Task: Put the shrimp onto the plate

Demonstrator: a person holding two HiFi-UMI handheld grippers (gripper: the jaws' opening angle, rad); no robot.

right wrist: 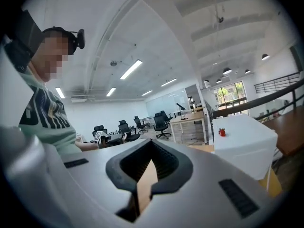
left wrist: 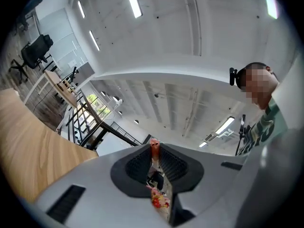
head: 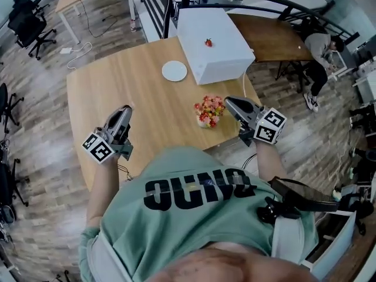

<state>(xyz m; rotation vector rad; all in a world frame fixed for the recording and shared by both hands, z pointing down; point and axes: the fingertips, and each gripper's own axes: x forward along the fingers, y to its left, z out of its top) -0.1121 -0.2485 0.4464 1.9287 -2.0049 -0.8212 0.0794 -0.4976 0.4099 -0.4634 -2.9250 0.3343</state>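
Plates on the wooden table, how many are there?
1. The white plate lies on the wooden table, just left of the white box. Another could be hidden behind that box.

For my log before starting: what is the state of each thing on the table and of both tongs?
Left tongs: shut, empty.
Right tongs: shut, empty.
Plate: empty, flat on the table.
Colourful food pile: heaped on the table, untouched.
Red item: resting on the white box.
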